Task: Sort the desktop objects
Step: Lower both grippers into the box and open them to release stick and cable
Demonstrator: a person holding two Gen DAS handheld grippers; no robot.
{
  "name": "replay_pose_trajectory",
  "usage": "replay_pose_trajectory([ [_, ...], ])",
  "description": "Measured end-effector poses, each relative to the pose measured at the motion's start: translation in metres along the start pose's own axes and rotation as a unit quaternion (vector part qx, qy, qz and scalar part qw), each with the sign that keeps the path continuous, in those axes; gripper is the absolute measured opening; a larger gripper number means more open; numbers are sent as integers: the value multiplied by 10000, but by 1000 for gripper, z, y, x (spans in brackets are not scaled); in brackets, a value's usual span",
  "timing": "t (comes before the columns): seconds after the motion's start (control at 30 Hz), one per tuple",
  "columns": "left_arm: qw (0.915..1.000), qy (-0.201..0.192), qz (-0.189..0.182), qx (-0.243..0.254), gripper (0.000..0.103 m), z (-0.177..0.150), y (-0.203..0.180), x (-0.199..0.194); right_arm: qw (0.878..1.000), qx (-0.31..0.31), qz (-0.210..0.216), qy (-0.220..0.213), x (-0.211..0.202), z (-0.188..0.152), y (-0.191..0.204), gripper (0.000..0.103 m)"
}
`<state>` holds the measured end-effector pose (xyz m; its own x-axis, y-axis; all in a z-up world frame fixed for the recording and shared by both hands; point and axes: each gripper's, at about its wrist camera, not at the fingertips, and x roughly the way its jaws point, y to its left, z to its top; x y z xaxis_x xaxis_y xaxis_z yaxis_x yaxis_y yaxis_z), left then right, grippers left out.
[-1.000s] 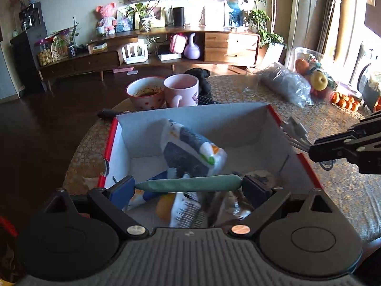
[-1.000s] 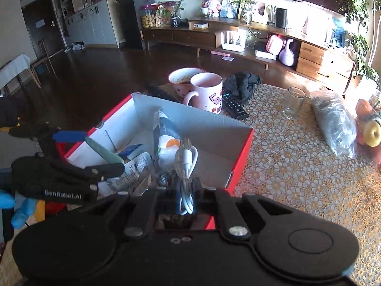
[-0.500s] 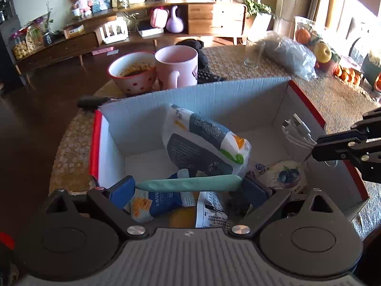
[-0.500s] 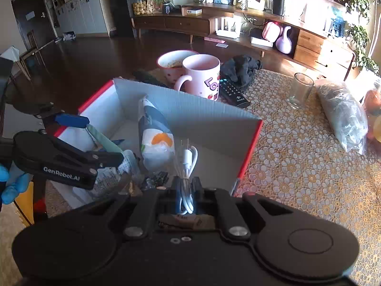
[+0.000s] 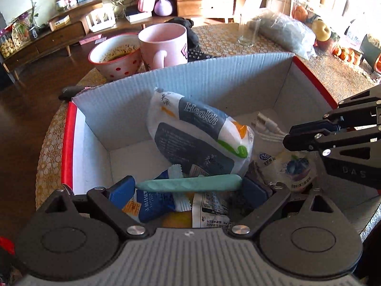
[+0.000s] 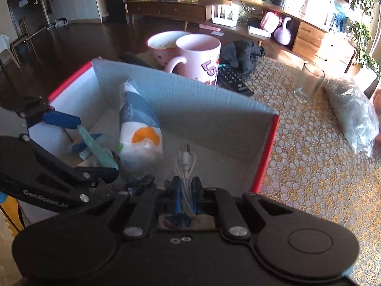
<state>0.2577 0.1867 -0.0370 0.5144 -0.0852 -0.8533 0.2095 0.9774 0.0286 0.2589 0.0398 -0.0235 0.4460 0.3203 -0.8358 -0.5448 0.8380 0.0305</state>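
My left gripper [image 5: 189,186] is shut on a teal pen-like stick [image 5: 188,184], held crosswise between its blue pads above the inside of a red-rimmed cardboard box [image 5: 69,143]. My right gripper [image 6: 186,187] is shut on a coiled white USB cable [image 6: 184,163] over the box's right side [image 6: 265,152]. The cable also shows in the left wrist view [image 5: 266,126]. A white and grey snack bag [image 5: 197,135] leans inside the box among several smaller packets [image 5: 290,166]. The left gripper and stick [image 6: 95,147] show in the right wrist view.
A pink mug [image 5: 164,45] and a dotted bowl [image 5: 114,57] stand behind the box. A black remote [image 6: 234,81], dark cloth [image 6: 243,52], drinking glass [image 6: 308,83] and plastic bag [image 6: 352,114] lie on the lace tablecloth to the right.
Both grippers have moved forward and down into the box with their loads still held. The box contents now look closer and larger.
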Motion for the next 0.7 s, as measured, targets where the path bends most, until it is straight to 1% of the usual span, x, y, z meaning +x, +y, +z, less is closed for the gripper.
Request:
replay_pose_trajectory([
  [0.13,9998,177,62,49,97,2,-3,5,10000,-39,7,60,5,-2,2,10],
  [0.23,9989,463,-3,72,95,3,-4,11,9999,-108,64,77,4,-2,4,16],
  [0.3,9990,446,26,56,96,3,-4,10,9997,-170,109,112,4,-2,5,23],
  [0.4,9988,478,47,87,96,1,-4,10,9996,-169,180,124,1,-4,5,30],
  [0.43,9989,459,60,101,96,0,-5,8,9996,-155,214,125,0,-5,4,34],
  [0.47,9989,441,79,110,96,0,-6,7,9996,-152,229,113,-2,-6,4,40],
  [0.5,9990,418,103,118,96,-1,-6,6,9995,-171,255,85,-4,-6,3,42],
  [0.7,9995,294,129,-66,97,-2,-7,-7,9989,-230,405,-75,-25,-11,2,45],
])
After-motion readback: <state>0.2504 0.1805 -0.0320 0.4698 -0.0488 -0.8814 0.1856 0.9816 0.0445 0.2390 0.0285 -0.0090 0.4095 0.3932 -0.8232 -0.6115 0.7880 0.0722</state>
